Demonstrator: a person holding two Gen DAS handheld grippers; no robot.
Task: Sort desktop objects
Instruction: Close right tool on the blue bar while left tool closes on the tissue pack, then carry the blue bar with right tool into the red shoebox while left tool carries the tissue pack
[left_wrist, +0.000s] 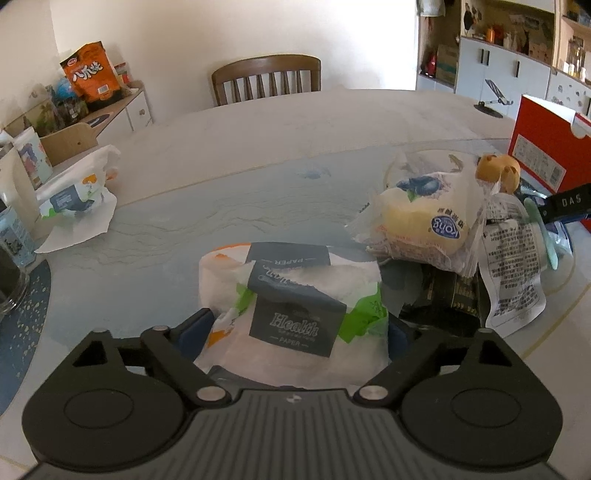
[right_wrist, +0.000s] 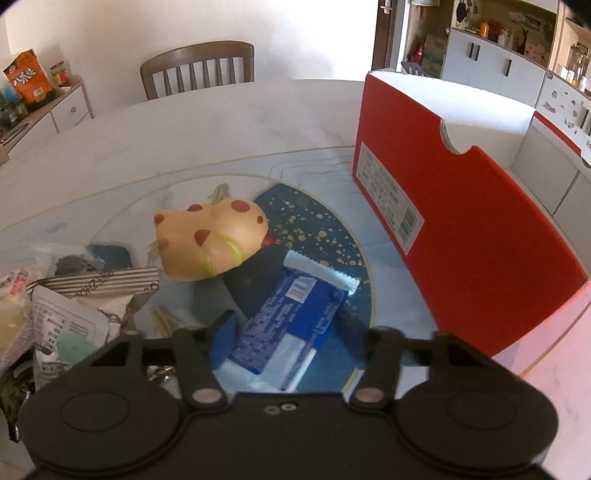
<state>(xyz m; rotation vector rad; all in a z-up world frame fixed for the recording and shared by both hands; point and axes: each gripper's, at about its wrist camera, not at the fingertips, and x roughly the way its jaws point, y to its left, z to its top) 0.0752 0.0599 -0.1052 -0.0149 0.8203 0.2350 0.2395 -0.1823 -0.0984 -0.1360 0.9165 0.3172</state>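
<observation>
A soft tissue pack (left_wrist: 291, 280) marked "Health paper" lies on the table straight ahead in the left wrist view. My left gripper (left_wrist: 295, 326) is shut on its near end, with a blue pad against each side. In the right wrist view a blue snack packet (right_wrist: 295, 306) lies slantwise on a dark blue speckled mat (right_wrist: 325, 221). My right gripper (right_wrist: 288, 328) is shut on it, the left pad touching its edge. A yellow toy with red spots (right_wrist: 210, 240) lies just beyond the packet. The open red box (right_wrist: 461, 221) stands to the right.
A wrapped bread (left_wrist: 417, 218) tops a pile of snack bags (left_wrist: 509, 273) right of the tissue pack, with the red box (left_wrist: 543, 147) behind. A second tissue pack (left_wrist: 74, 195) lies far left. A wooden chair (left_wrist: 266, 77) stands at the table's far side.
</observation>
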